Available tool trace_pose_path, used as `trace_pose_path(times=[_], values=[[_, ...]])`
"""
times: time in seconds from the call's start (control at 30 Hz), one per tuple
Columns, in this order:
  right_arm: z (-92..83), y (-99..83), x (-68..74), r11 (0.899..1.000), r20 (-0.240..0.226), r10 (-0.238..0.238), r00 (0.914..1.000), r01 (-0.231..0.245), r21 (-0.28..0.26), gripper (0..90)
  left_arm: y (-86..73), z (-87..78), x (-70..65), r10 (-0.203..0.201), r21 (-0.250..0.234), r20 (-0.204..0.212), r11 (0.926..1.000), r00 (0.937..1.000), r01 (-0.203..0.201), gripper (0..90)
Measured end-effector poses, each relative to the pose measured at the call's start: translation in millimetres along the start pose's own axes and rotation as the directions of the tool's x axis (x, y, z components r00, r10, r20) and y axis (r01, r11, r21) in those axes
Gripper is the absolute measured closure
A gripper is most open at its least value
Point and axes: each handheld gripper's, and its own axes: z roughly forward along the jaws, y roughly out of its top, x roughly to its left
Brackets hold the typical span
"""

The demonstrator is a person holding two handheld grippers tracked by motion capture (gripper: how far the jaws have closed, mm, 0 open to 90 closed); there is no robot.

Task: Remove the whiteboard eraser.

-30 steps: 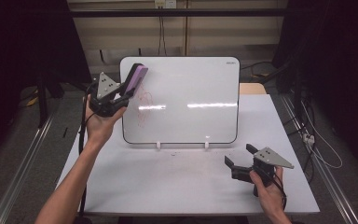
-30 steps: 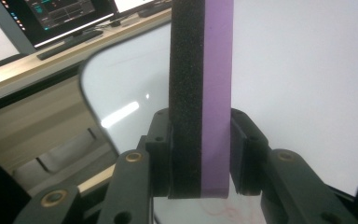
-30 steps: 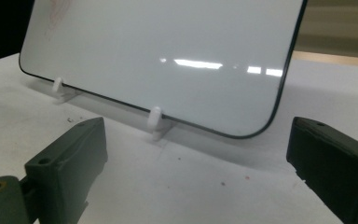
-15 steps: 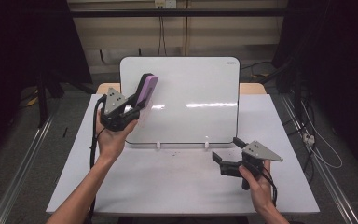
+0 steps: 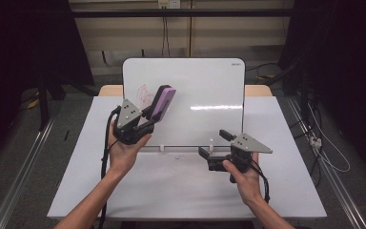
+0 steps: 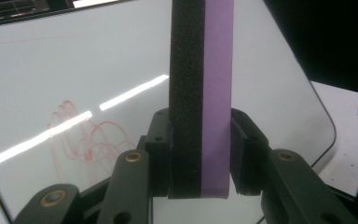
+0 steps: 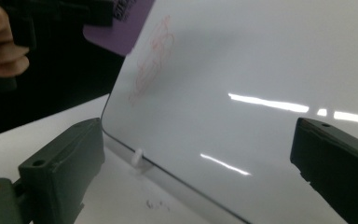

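A whiteboard stands upright at the back of the table, with a red scribble near its upper left. My left gripper is shut on a purple and black eraser, held in front of the board just right of the scribble. In the left gripper view the eraser stands upright between the jaws, and the scribble lies to its left. My right gripper is open and holds nothing, close to the board's lower edge. Its view looks along the whiteboard to the scribble and the eraser.
The white table has bare room in front of the board. Small white clips hold the board's bottom edge. Cables lie on the floor at the right, and a metal rail runs along the left.
My left gripper has carried the eraser right and down, from the board's top left corner past the scribble. My right gripper has moved left and up to the board's bottom edge.
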Motion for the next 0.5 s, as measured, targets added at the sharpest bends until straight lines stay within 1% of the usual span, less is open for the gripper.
trace_pose_path(times=[0.03,0.07,0.1,0.13,0.17,0.23,0.27,0.33,0.4,0.43,0.5], values=[[2.4,3.3,0.8,1.000,-0.002,0.003,1.0000,-0.003,-0.010,2.8,-0.5,1.3,-2.3,-0.005,-0.002,0.004,1.0000,1.0000,0.005,64.8],[4.8,6.3,1.5,1.000,-0.008,0.013,0.9999,-0.013,-0.025,2.7,-1.8,2.6,-5.1,-0.023,-0.009,0.001,0.9997,0.9997,0.023,64.8],[6.6,8.3,1.4,0.999,-0.009,0.013,0.9999,-0.014,-0.039,2.7,-3.3,4.3,-6.3,-0.025,-0.008,0.020,0.9996,0.9995,0.026,64.8],[8.5,9.7,2.1,0.998,-0.012,0.027,0.9996,-0.028,-0.052,2.7,-4.9,6.1,-8.1,-0.030,-0.008,0.022,0.9995,0.9993,0.031,64.8],[10.5,10.1,2.2,0.998,-0.015,0.031,0.9994,-0.031,-0.062,2.7,-6.4,8.2,-10.1,-0.031,-0.001,0.028,0.9995,0.9991,0.031,64.8],[15.1,10.2,3.2,0.996,-0.022,0.052,0.9984,-0.053,-0.076,2.7,-8.4,11.0,-12.2,-0.046,0.008,0.036,0.9989,0.9983,0.046,64.8],[17.3,10.8,3.1,0.995,-0.026,0.054,0.9982,-0.056,-0.079,2.7,-8.8,12.5,-13.5,-0.056,0.007,0.043,0.9984,0.9975,0.056,64.8],[21.3,13.6,3.7,0.994,-0.031,0.066,0.9973,-0.068,-0.089,3.0,-8.9,15.1,-16.6,-0.056,0.010,0.050,0.9984,0.9972,0.056,64.8],[24.6,17.2,4.5,0.993,-0.036,0.066,0.9971,-0.070,-0.100,3.0,-9.9,16.5,-19.7,-0.052,0.014,0.059,0.9986,0.9969,0.051,64.8],[26.1,18.7,4.9,0.991,-0.035,0.071,0.9969,-0.075,-0.110,3.0,-10.9,16.6,-21.2,-0.055,0.013,0.063,0.9985,0.9965,0.054,64.8],[29.4,19.6,5.2,0.988,-0.046,0.086,0.9952,-0.091,-0.128,2.9,-13.4,17.0,-23.8,-0.055,0.008,0.063,0.9985,0.9965,0.055,64.8]])
